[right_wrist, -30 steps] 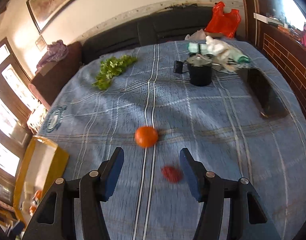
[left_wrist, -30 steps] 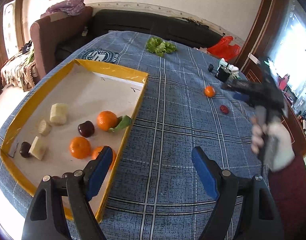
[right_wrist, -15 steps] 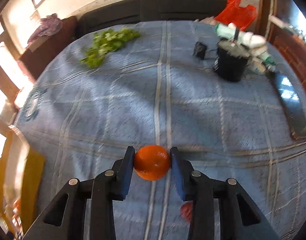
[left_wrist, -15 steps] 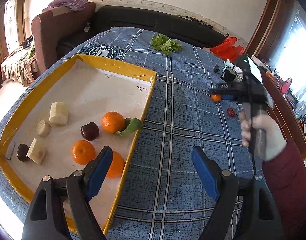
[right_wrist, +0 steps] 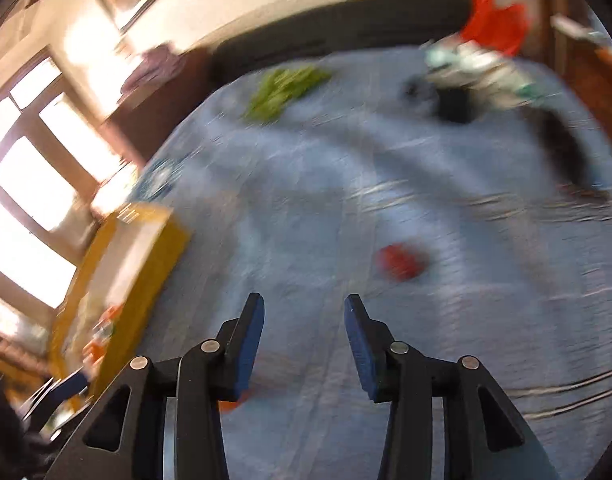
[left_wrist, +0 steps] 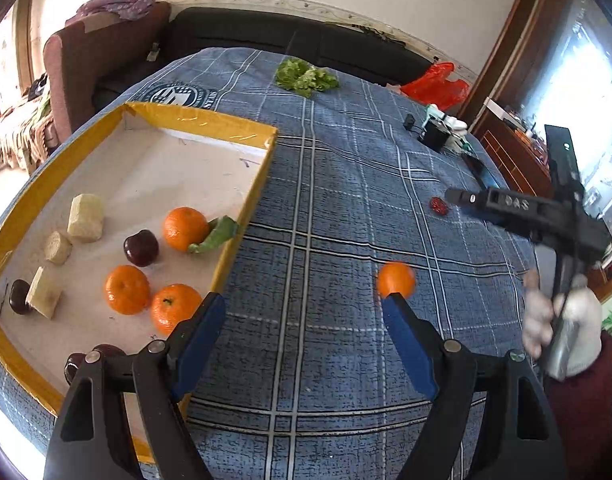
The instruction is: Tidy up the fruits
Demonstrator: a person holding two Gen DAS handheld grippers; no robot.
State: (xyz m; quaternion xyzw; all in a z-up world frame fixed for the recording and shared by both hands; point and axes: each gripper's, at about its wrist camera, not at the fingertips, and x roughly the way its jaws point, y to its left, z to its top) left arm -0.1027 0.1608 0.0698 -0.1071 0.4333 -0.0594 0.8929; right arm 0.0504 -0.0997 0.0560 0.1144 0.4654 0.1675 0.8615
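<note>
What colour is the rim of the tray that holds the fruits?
Yellow; the tray rim shows best in the left wrist view.

Right wrist view motion-blurred, red fruit (right_wrist: 400, 261) indistinct

L gripper (left_wrist: 304, 324) wide, R gripper (right_wrist: 304, 320) opening, empty

I see open blue cloth (left_wrist: 326, 208) between the yellow tray (left_wrist: 242, 216) wall and a loose orange (left_wrist: 395, 279); a small red fruit (left_wrist: 439, 205) and black cup (left_wrist: 434, 139) obstruct farther right.
</note>
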